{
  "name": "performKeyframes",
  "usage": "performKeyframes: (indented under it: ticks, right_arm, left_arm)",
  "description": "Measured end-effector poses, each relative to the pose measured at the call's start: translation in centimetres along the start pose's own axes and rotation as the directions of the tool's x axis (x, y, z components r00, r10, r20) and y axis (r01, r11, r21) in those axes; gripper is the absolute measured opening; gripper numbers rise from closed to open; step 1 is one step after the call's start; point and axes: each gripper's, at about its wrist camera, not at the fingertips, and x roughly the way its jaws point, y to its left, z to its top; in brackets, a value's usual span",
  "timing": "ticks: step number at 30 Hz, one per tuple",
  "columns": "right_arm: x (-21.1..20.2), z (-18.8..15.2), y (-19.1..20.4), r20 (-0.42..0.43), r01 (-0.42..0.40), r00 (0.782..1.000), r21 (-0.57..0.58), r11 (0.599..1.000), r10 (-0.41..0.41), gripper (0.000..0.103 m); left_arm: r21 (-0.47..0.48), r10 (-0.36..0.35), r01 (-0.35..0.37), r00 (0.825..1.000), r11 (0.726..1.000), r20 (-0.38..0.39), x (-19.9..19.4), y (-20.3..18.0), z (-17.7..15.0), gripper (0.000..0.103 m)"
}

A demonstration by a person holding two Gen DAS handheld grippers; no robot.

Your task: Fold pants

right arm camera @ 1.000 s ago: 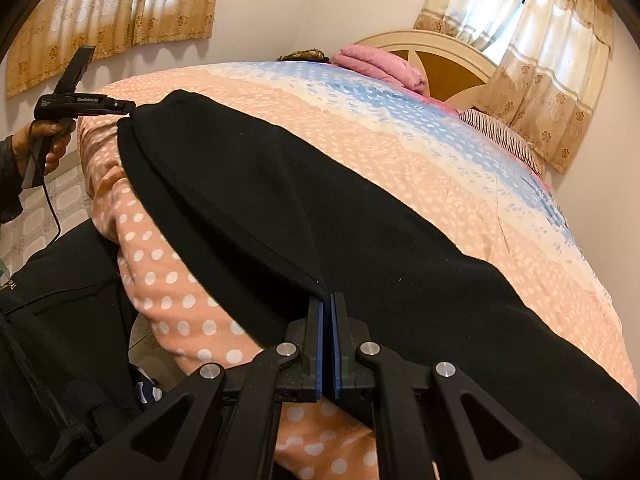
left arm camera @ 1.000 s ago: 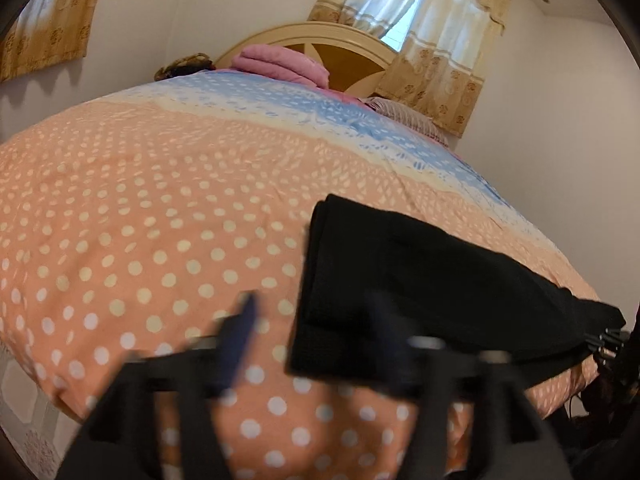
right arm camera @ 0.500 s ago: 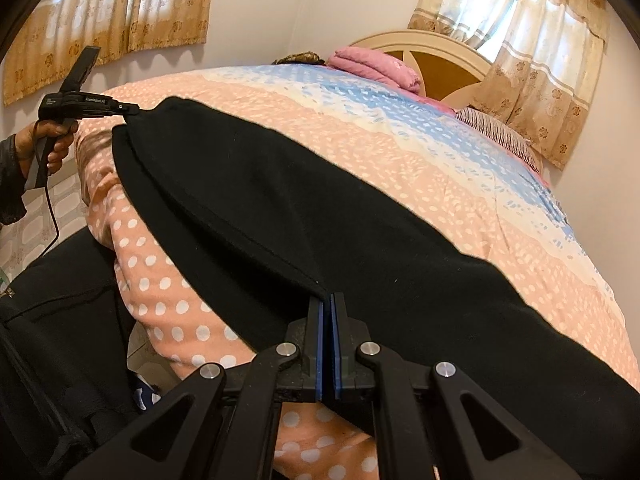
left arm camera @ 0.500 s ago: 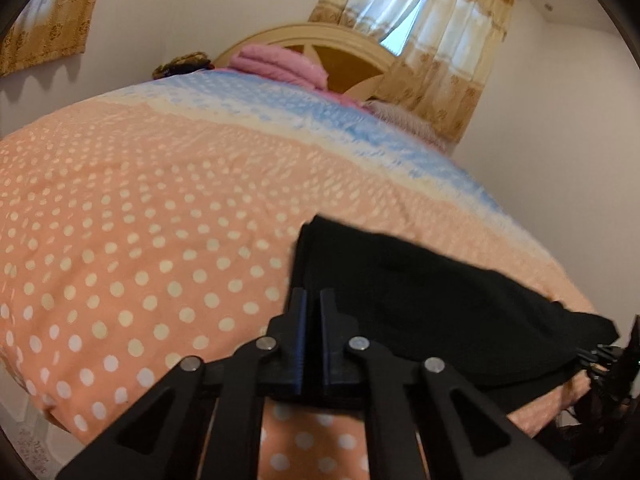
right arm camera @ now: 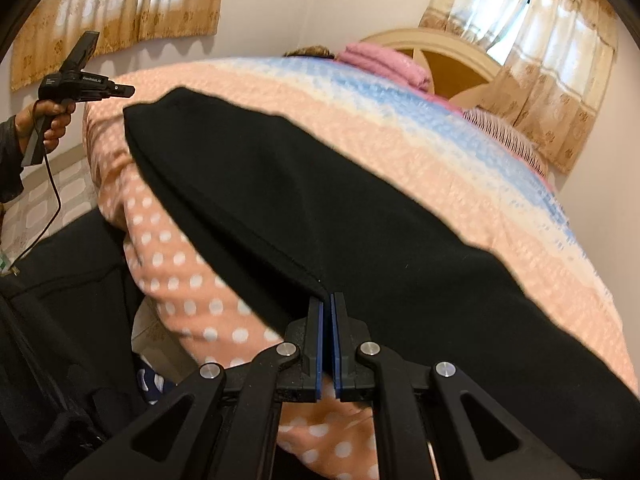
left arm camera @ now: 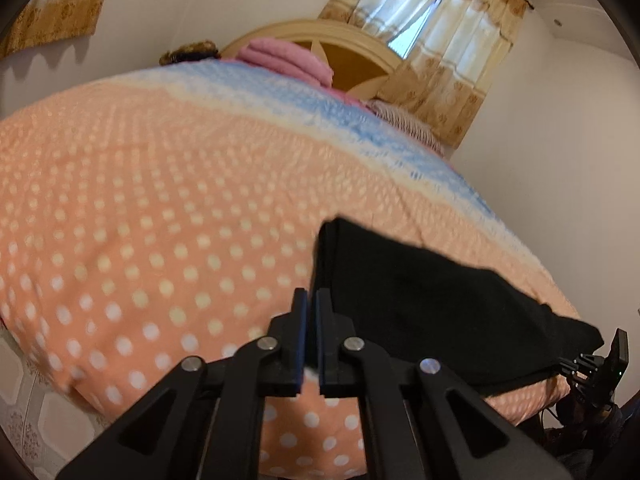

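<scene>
Two tongs are at work over a bed, and both are clenched. The right tongs [right arm camera: 328, 300] pinch the near edge of the black pants [right arm camera: 320, 200]: dark cloth sits between the blue pads, and a stitched seam runs straight into the tips. The left tongs [left arm camera: 311, 298] are closed with only a thin slit between the fingers. No cloth can be seen in that slit, and the tips sit just beside the corner of the pants rather than on it. From the right wrist camera the left tongs appear at the far left, held level in a hand [right arm camera: 48, 120], their tip next to that same corner, and a thin cable [right arm camera: 52, 184] hangs down from the handle.

The pants lie flat along the near edge of the bed, one long dark band stretching from one pair of tongs to the other. They rest on a peach bedspread [left arm camera: 160, 200] with pale dots, which turns blue and white towards the head of the bed. Part of the bedspread hangs over the mattress edge below the pants. A folded pink blanket [left arm camera: 288, 58] lies in front of a cream headboard [left arm camera: 352, 64], with a striped pillow [right arm camera: 504, 136] just beside it. Gold patterned curtains [left arm camera: 440, 40] hang at the window behind. The left wrist picture is slightly blurred.
</scene>
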Motion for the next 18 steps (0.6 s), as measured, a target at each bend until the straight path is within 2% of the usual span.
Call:
performKeyframes:
  ticks: [5,12,14,15,16,18]
  right_arm:
    - [-0.1,0.0,0.3,-0.003,0.001,1.0,-0.007,1.0,-0.001,0.003]
    - [-0.2,-0.3,0.3,0.003,0.005,1.0,-0.006,1.0,-0.005,0.003]
    - [0.0,-0.5,0.3,0.001,0.005,1.0,-0.008,1.0,-0.005,0.003]
    - [-0.1,-0.5,0.3,0.003,0.006,1.0,-0.008,1.0,-0.006,0.003]
    - [-0.1,-0.5,0.4,0.005,0.006,1.0,-0.008,1.0,-0.006,0.003]
    - [-0.1,-0.4,0.3,0.008,0.006,1.0,-0.006,1.0,-0.006,0.003]
  left_arm:
    - [0.009,0.044,-0.044,0.999,0.999,-0.016,0.9,-0.8,-0.7,0.008]
    - [-0.01,0.039,-0.039,0.999,0.999,0.008,-0.2,-1.3,-0.6,0.009]
    - [-0.013,0.05,-0.05,0.999,0.999,0.019,-0.8,-1.2,-0.7,0.02]
    - [-0.015,0.057,-0.056,0.998,0.998,0.025,-1.0,-1.2,-0.7,0.037]
    - [-0.019,0.058,-0.057,0.998,0.998,0.033,-1.3,-1.2,-0.8,0.059]
    - [-0.02,0.052,-0.051,0.996,0.998,0.069,-1.9,-1.4,-1.0,0.075]
